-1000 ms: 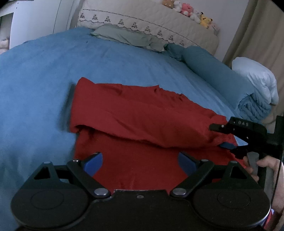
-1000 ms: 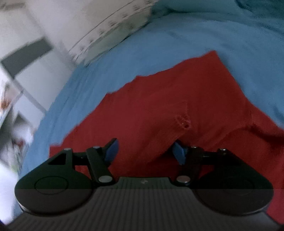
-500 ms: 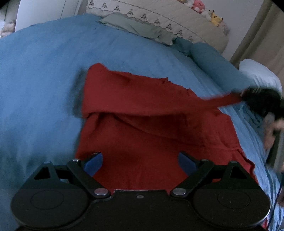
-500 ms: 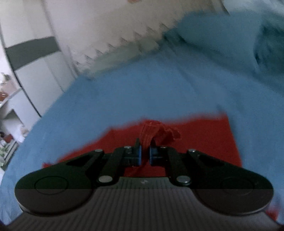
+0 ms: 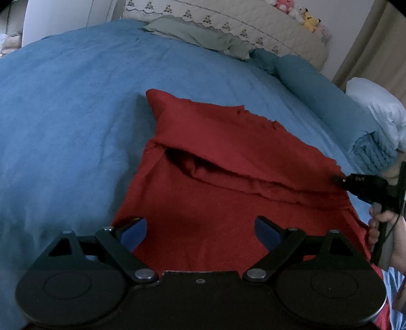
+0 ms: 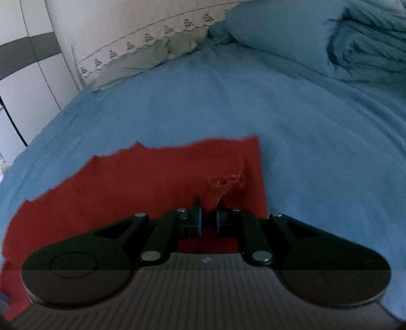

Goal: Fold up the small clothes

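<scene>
A red garment lies on the blue bedspread, its far part folded over the near part. My left gripper is open and empty, hovering over the garment's near edge. My right gripper is shut on a bunched corner of the red garment and holds it just above the cloth. In the left wrist view the right gripper shows at the garment's right edge, pinching the folded layer.
A rolled blue blanket and a white pillow lie at the right. A grey-green cloth and a cream headboard with plush toys are at the far end. A white wardrobe stands left.
My right gripper closed on the garment's right corner, lifted it and pulled the folded layer to the right, then lowered it. The left gripper stayed open, moving slightly closer.
</scene>
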The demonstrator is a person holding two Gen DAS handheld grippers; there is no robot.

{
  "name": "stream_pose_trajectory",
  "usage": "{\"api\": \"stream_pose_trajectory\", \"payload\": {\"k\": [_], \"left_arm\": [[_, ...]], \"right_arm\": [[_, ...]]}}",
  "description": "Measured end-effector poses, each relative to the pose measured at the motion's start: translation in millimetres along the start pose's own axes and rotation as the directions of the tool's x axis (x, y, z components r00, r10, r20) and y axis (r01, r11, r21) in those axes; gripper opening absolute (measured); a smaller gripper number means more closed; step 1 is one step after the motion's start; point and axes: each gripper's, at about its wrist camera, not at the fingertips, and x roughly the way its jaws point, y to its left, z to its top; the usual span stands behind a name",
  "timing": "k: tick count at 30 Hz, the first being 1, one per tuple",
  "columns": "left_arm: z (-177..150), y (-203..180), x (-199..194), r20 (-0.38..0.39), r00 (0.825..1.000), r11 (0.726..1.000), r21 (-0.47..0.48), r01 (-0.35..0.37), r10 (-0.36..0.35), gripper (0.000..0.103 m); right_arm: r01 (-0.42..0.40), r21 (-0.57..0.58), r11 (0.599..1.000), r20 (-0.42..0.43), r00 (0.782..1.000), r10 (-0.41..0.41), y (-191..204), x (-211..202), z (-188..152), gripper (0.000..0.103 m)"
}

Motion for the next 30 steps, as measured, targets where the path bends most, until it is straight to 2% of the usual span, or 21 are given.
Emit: {"api": "stream_pose_trajectory", "payload": {"k": [3,4,6,7,8,11,13,16,18,20,22,25,27,30], "left_arm": [[3.0,-1.8,2.1,0.0,1.0,1.0,-0.012,0.001,-0.001,0.094],[3.7,-3.3,2.8,0.0,1.0,1.0,-0.014,0.0,0.0,0.094],[4.1,-3.1,2.9,0.0,1.0,1.0,-0.015,0.001,-0.001,0.094],[3.9,-1.9,2.6,0.0,1.0,1.0,-0.018,0.002,-0.002,0.094],[3.9,-1.1,2.7,0.001,1.0,1.0,-0.022,0.004,-0.004,0.094],[3.6,-0.4,2.9,0.001,1.0,1.0,-0.025,0.005,-0.005,0.094],[2.9,0.3,2.5,0.001,1.0,1.0,-0.017,0.002,-0.002,0.094],[1.8,-2.6,3.3,0.001,1.0,1.0,0.004,-0.009,0.009,0.094],[0.9,-3.5,4.1,0.0,1.0,1.0,0.013,-0.016,0.016,0.094],[3.1,-4.3,4.9,-0.003,1.0,1.0,0.004,-0.023,0.023,0.094],[6.0,-5.4,3.5,0.008,1.0,1.0,-0.009,-0.02,0.02,0.094],[8.1,-13.3,-7.1,0.046,0.998,0.999,0.016,-0.035,0.034,0.094],[5.4,-20.8,-22.5,0.074,0.996,0.998,0.044,-0.046,0.043,0.094],[-0.7,-36.2,-50.5,0.109,0.992,0.995,0.077,-0.068,0.06,0.094]], "right_arm": [[0.026,-0.014,1.0,0.018,1.0,-0.026,-3.6,-6.0,-3.1,0.029],[0.041,-0.019,0.999,0.028,0.999,-0.04,-4.8,-8.7,-1.8,0.035],[0.084,-0.027,0.996,0.038,0.996,-0.083,-2.9,-16.3,-1.7,0.058],[0.116,-0.021,0.993,0.048,0.992,-0.115,-3.9,-19.4,1.0,0.078],[0.139,-0.01,0.99,0.08,0.987,-0.138,-6.1,-27.8,1.0,0.086],[0.06,-0.045,0.997,0.224,0.973,-0.048,1.7,-55.1,-1.9,0.094],[0.023,-0.093,0.995,0.219,0.976,-0.002,14.7,-55.6,-2.9,0.094],[-0.056,-0.166,0.985,0.127,0.989,0.077,31.5,-37.0,-7.5,0.094],[-0.044,-0.183,0.982,0.055,0.997,0.055,35.1,-18.4,-14.7,0.094],[-0.016,-0.14,0.99,-0.029,0.999,0.012,27.6,1.7,-22.3,0.093],[-0.021,-0.121,0.992,0.001,1.0,0.022,23.1,-1.1,-26.9,0.093],[-0.025,-0.087,0.996,-0.001,1.0,0.025,28.4,-24.6,-20.7,0.093],[-0.08,-0.082,0.993,0.05,0.995,0.084,35.4,-59.2,-20.3,0.094],[-0.089,-0.121,0.989,0.112,0.988,0.103,41.1,-118.6,-20.7,0.095]]}}
